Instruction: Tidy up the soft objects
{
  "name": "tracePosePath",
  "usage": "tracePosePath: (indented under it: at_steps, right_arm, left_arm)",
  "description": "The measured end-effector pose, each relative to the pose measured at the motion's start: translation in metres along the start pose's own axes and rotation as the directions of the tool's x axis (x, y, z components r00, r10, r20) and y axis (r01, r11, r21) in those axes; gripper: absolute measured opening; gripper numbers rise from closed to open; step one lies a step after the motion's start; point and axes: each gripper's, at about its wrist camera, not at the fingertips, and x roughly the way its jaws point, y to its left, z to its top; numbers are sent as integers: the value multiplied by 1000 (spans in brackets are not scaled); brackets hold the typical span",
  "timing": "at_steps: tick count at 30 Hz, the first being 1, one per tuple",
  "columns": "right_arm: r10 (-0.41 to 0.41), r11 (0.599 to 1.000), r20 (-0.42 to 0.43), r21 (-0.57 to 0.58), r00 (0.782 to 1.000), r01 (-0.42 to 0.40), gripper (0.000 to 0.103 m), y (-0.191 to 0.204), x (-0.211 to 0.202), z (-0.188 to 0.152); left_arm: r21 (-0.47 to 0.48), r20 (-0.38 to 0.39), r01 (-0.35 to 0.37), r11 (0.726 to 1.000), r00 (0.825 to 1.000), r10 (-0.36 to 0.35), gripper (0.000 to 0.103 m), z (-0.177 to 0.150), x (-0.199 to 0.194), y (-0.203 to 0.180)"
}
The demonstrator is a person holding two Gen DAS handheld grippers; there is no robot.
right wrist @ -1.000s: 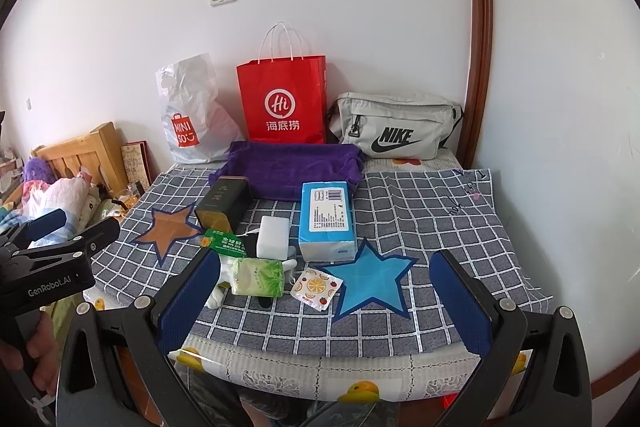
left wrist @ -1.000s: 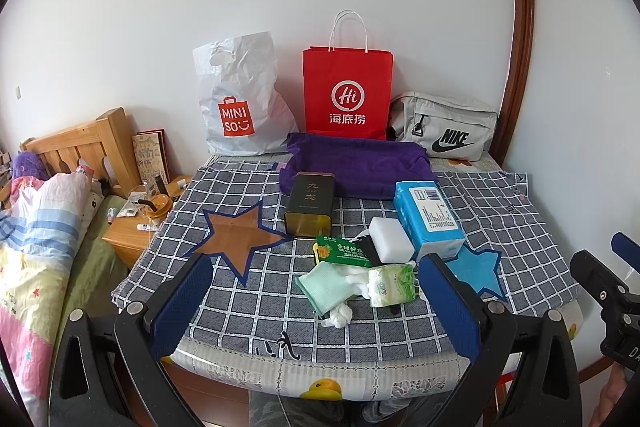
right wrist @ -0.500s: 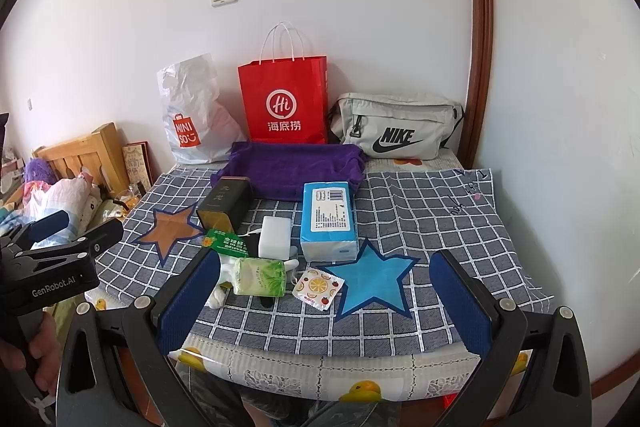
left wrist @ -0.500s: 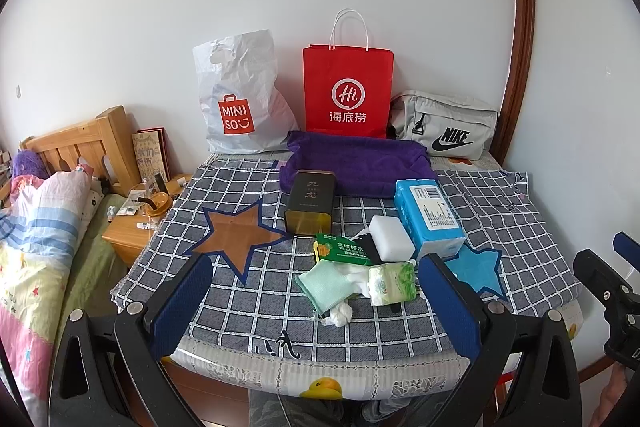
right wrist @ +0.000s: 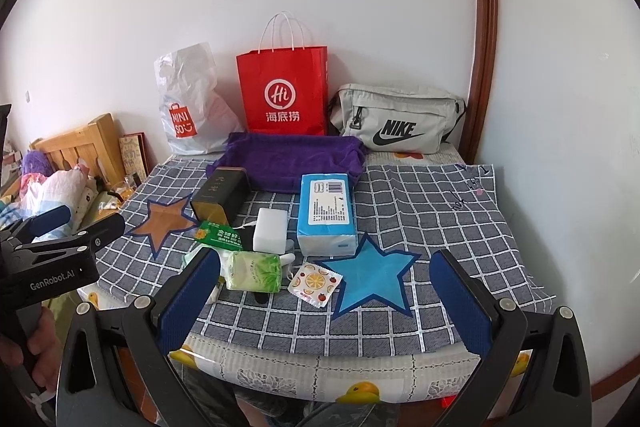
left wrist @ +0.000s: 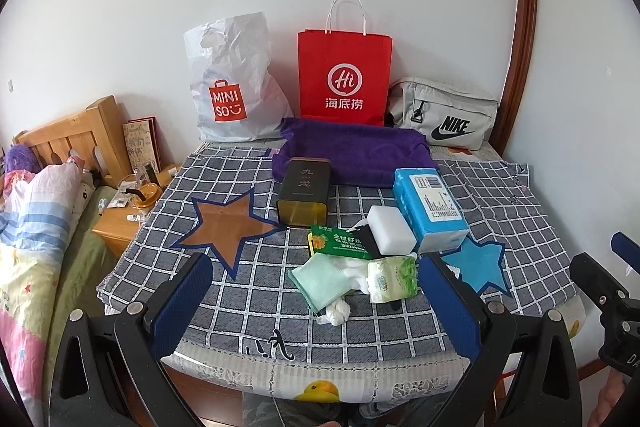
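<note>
Nothing on the desk has shifted since the earlier frames, and both grippers hang where they were, just short of the near edge. Left gripper (left wrist: 314,301) is spread wide and holds nothing; right gripper (right wrist: 324,301) is likewise wide apart and empty.

On the checked cloth (left wrist: 500,203) a small heap sits near the front: a mint-green cloth (left wrist: 322,279) lies touching a pale green tissue pack (left wrist: 392,279), with a crumpled white tissue (left wrist: 336,313) just in front of them. Behind these lie a dark green packet (left wrist: 340,241) and a white sponge block (left wrist: 390,229), which touches a blue tissue pack (left wrist: 428,209). A fruit-print sachet (right wrist: 315,282) lies beside the blue star (right wrist: 372,279). A dark tin (left wrist: 304,191) stands behind the heap, in front of a purple towel (left wrist: 352,155). Against the wall stand a white Miniso bag (left wrist: 232,83), a red paper bag (left wrist: 344,79) and a grey Nike bag (left wrist: 444,119).
</note>
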Motion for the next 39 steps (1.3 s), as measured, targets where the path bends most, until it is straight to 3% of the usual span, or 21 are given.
tracePosePath:
  at_steps: [19, 25, 29, 33, 39]
  right_arm:
    - [46, 999, -186, 19, 982, -43, 101, -10, 126, -46]
    - [77, 997, -245, 15, 967, -75, 101, -12, 170, -64]
    - [97, 995, -290, 44, 952, -88, 101, -16, 199, -76]
    - [101, 995, -320, 40, 942, -93, 101, -12, 222, -80]
    - [116, 993, -339, 27, 934, -114, 101, 5, 244, -84]
  left_arm:
    - [-28, -212, -33, 999, 977, 27, 103, -41, 114, 22]
    - [-35, -272, 32, 999, 961, -40, 103, -58, 141, 25]
    - [-22, -307, 30, 999, 951, -36, 103, -68, 153, 26]
    - [-43, -325, 27, 999, 945, -40, 103, -72, 158, 35]
    - [-82, -330, 89, 993, 937, -112, 103, -82, 163, 40]
